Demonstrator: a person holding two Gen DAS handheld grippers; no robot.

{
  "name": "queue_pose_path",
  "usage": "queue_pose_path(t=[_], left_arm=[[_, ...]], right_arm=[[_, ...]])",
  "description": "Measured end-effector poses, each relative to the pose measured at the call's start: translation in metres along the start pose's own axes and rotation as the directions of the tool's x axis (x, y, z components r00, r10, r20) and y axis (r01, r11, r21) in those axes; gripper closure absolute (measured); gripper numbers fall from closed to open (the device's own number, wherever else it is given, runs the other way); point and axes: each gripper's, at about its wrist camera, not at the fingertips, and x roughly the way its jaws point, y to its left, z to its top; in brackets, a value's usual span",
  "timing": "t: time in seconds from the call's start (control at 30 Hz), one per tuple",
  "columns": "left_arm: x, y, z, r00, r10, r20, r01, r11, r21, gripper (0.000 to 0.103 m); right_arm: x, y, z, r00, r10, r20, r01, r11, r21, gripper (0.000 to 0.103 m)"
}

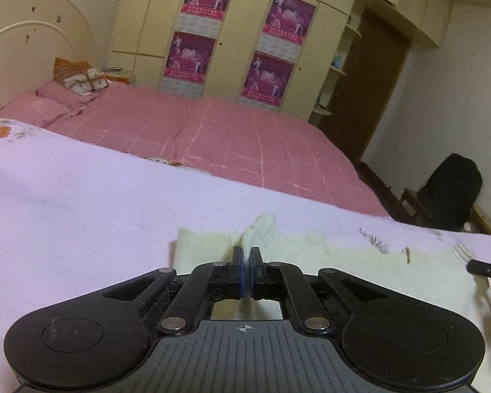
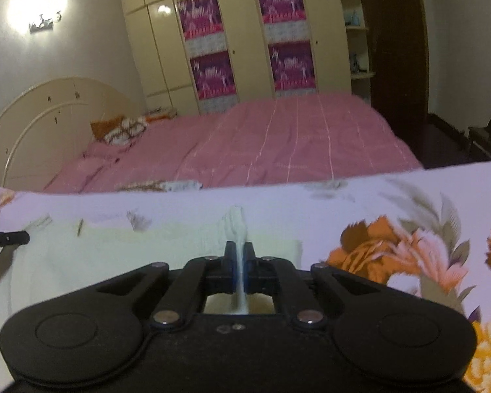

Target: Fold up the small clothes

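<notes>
A small cream knit garment [image 1: 298,249] lies flat on a pale lilac floral sheet [image 1: 81,216]. My left gripper [image 1: 247,251] is shut on a pinched-up fold of the garment near its left edge; the cloth sticks up past the blue pads. In the right wrist view the same cream garment [image 2: 114,255] spreads to the left. My right gripper [image 2: 239,249] is shut on a raised fold of it near its right edge, with cloth running back between the fingers. The tip of the other gripper [image 2: 8,239] shows at the far left.
The floral sheet [image 2: 392,229] carries orange flowers at the right. Behind it lies a pink checked bed [image 1: 229,137] with pillows and a cream headboard [image 1: 32,39]. A wardrobe with purple posters [image 2: 245,42] stands at the back. A dark chair [image 1: 451,190] is at the right.
</notes>
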Motion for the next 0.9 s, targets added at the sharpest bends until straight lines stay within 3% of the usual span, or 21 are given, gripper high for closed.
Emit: queue_pose_path(t=[0.13,0.2,0.23,0.33,0.37,0.4,0.43,0.47,0.53,0.73,0.83,0.9], left_arm=[[0.008,-0.003,-0.001,1.000,0.007,-0.004,-0.007,1.000,0.018,0.100],[0.019,-0.008,-0.005,0.998,0.034,-0.056,-0.031,0.998,0.047,0.100],[0.028,-0.007,-0.006,0.994,0.044,-0.101,-0.039,0.998,0.054,0.100],[0.028,-0.004,-0.005,0.995,0.037,-0.094,-0.034,0.999,0.029,0.097],[0.024,-0.003,-0.004,0.996,0.043,-0.084,-0.042,0.999,0.019,0.089],[0.018,-0.004,-0.003,0.996,0.065,-0.067,-0.064,0.998,0.018,0.064],[0.012,-0.007,-0.003,0.995,0.087,-0.038,-0.086,0.996,0.031,0.044],[0.004,-0.014,-0.003,0.995,0.097,0.009,-0.097,0.994,0.055,0.021],[-0.003,-0.036,0.001,0.998,0.042,0.056,-0.049,0.990,0.131,0.020],[0.028,-0.103,-0.007,0.995,-0.051,-0.082,0.075,0.945,0.318,0.020],[0.038,-0.092,-0.016,0.994,-0.016,-0.109,0.053,0.936,0.347,0.020],[0.033,-0.069,-0.015,0.997,-0.023,-0.074,0.044,0.953,0.299,0.020]], right_arm=[[0.004,-0.009,0.002,1.000,-0.018,-0.002,0.018,1.000,0.014,0.099],[0.009,-0.014,-0.001,0.999,-0.034,-0.019,0.034,0.999,0.017,0.099],[0.013,-0.015,-0.005,0.999,-0.042,-0.034,0.042,0.999,0.020,0.099],[0.027,-0.018,-0.014,0.992,-0.061,-0.114,0.064,0.998,0.023,0.097],[0.026,-0.018,-0.013,0.992,-0.057,-0.113,0.060,0.998,0.027,0.097],[0.025,-0.017,-0.011,0.991,-0.057,-0.119,0.062,0.997,0.035,0.091],[0.020,-0.015,-0.008,0.992,-0.061,-0.111,0.066,0.997,0.042,0.074],[0.015,-0.012,-0.005,0.993,-0.071,-0.091,0.075,0.996,0.039,0.064],[0.007,0.001,0.000,0.999,-0.037,-0.040,0.038,0.999,0.021,0.061],[0.047,0.085,-0.001,0.987,0.063,-0.145,-0.086,0.984,-0.153,0.065],[0.058,0.111,-0.017,0.986,0.051,-0.157,-0.089,0.965,-0.246,0.059],[0.055,0.105,-0.020,0.989,0.053,-0.141,-0.089,0.961,-0.261,0.054]])
